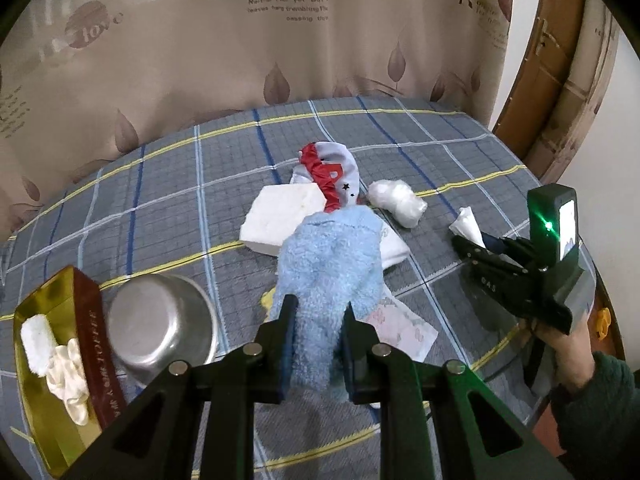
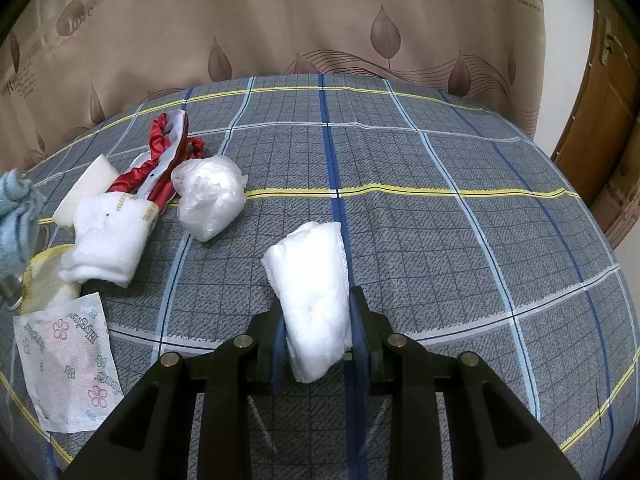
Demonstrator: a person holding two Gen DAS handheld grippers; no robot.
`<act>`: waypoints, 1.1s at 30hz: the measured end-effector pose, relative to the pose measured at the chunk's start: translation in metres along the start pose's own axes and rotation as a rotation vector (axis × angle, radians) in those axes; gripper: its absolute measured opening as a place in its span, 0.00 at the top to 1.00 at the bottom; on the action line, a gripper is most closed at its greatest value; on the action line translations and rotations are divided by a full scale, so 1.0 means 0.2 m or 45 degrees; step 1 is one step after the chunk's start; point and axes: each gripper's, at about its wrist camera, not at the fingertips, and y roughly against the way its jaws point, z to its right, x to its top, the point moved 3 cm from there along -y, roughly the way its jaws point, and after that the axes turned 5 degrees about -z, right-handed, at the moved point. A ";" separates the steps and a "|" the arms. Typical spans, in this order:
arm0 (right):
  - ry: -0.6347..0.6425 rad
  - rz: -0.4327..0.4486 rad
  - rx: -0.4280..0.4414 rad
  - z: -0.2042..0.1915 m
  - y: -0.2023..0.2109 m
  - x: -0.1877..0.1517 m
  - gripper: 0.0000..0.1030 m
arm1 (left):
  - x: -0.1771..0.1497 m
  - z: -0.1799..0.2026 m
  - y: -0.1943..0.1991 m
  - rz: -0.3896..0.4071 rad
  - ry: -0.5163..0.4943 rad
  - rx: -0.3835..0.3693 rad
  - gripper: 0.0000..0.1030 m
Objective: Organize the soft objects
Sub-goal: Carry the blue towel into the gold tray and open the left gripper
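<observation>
Left gripper (image 1: 318,312): fingers closed on a fluffy light-blue towel (image 1: 332,264), lifted at centre frame.
Right gripper (image 2: 318,308): fingers pinch a rolled white cotton pad (image 2: 310,288), lower centre.
Gold-and-brown rectangular tin (image 1: 52,364): lower left, holding white soft pieces.
Round steel bowl (image 1: 160,324): just right of the tin.
Pile on the blue-grey checked tablecloth (image 2: 440,200): white foam block (image 1: 280,216), red-and-white fabric (image 1: 332,172), clear plastic-wrapped bundle (image 2: 210,196), flower-printed packet (image 2: 68,360).

Home room, printed curtain (image 1: 240,48), wooden door (image 1: 548,60), checked tablecloth (image 2: 440,208)
</observation>
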 end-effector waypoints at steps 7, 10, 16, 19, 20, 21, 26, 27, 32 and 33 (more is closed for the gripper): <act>0.000 -0.001 -0.001 0.00 0.00 0.00 0.74 | -0.05 -0.10 0.12 0.022 0.027 0.050 0.81; 0.000 -0.002 -0.002 -0.01 0.00 0.00 0.74 | -0.08 -0.19 0.17 0.025 0.082 0.073 0.81; 0.000 -0.002 -0.003 0.00 0.00 0.00 0.74 | -0.14 -0.41 0.27 0.041 0.187 0.161 0.81; 0.000 -0.003 -0.003 -0.01 0.00 0.00 0.74 | -0.18 -0.55 0.32 0.040 0.259 0.196 0.81; 0.000 -0.003 -0.003 -0.01 0.00 0.00 0.74 | -0.19 -0.58 0.33 0.042 0.276 0.207 0.81; 0.000 -0.003 -0.003 -0.01 0.00 0.00 0.74 | -0.21 -0.63 0.36 0.047 0.299 0.233 0.81; 0.000 -0.004 -0.005 -0.01 0.00 0.00 0.74 | -0.29 -0.88 0.46 0.067 0.408 0.353 0.81; 0.001 -0.004 -0.005 -0.01 0.00 0.00 0.74 | -0.31 -0.92 0.48 0.069 0.429 0.370 0.81; 0.000 -0.004 -0.005 -0.01 0.00 0.00 0.74 | -0.40 -1.10 0.51 0.052 0.506 0.448 0.81; 0.000 -0.005 -0.006 -0.01 0.00 0.00 0.74 | -0.42 -1.13 0.51 0.045 0.526 0.459 0.81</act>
